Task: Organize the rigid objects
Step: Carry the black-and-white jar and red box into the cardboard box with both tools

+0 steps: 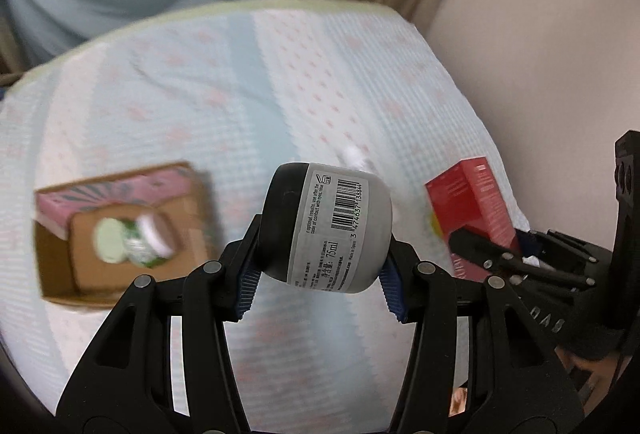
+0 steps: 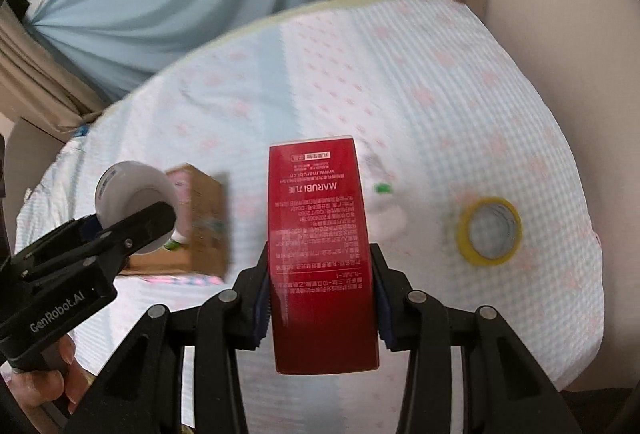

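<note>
My left gripper (image 1: pixel 320 274) is shut on a grey and black roll-on bottle (image 1: pixel 326 226) with a barcode label, held above the bed. The bottle also shows in the right wrist view (image 2: pixel 134 200). My right gripper (image 2: pixel 320 302) is shut on a tall red carton (image 2: pixel 322 254) with white print, held upright above the bed. The carton also shows in the left wrist view (image 1: pixel 472 210). An open cardboard box (image 1: pixel 120 230) lies to the left on the bed, holding a pink box and a green and white jar (image 1: pixel 132 242).
A yellow tape roll (image 2: pixel 490 230) lies on the patterned bedsheet (image 2: pixel 400 74) to the right. A small white item with a green spot (image 2: pixel 382 190) lies behind the carton. Blue and beige curtains hang behind the bed. A beige wall is on the right.
</note>
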A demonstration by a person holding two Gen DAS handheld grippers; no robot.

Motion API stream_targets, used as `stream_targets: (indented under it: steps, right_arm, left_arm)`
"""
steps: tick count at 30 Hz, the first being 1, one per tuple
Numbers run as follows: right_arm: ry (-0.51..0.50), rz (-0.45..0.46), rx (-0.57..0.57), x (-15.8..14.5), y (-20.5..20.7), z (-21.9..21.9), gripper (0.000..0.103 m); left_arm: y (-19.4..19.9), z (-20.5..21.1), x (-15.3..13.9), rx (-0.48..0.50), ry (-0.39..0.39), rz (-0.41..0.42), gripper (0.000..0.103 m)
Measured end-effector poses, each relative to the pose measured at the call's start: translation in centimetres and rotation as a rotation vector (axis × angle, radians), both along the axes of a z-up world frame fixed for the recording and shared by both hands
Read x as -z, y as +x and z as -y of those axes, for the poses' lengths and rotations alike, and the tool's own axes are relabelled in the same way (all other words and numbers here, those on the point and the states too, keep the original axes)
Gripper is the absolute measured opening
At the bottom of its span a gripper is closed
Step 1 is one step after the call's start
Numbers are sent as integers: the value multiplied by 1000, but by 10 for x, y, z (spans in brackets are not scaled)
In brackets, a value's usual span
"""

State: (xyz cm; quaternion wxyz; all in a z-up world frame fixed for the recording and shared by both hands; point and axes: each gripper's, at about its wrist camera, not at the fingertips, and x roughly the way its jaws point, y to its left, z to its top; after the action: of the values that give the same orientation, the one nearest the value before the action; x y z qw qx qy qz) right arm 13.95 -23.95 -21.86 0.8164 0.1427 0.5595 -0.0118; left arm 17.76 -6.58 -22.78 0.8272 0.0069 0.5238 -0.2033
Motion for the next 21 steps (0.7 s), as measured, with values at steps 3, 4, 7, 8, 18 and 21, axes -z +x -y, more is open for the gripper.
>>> stream_targets:
  steps: [3,4,7,8,18,21]
  right_arm:
    - [7,32,-9,-19,10,-39,39]
    - [12,39,-12,-24,12,-51,39]
    - [30,56,-23,-34,24,-94,39]
    - [39,60,-29,-36,28,-112,39]
    - [109,-15,-140,1,78,-245,39]
    - [114,-66,-191,26,95,-275,39]
  left_arm:
    - [5,-54,-15,-37,4,21,48]
    - [8,-78,-20,-56,3,23,48]
    - [16,-135,-25,-98,9,20,48]
    - [18,-154,-25,-110,14,20,48]
    - [51,-303,14,-226,92,-56,48]
    - [59,-325,41,-264,103,-103,48]
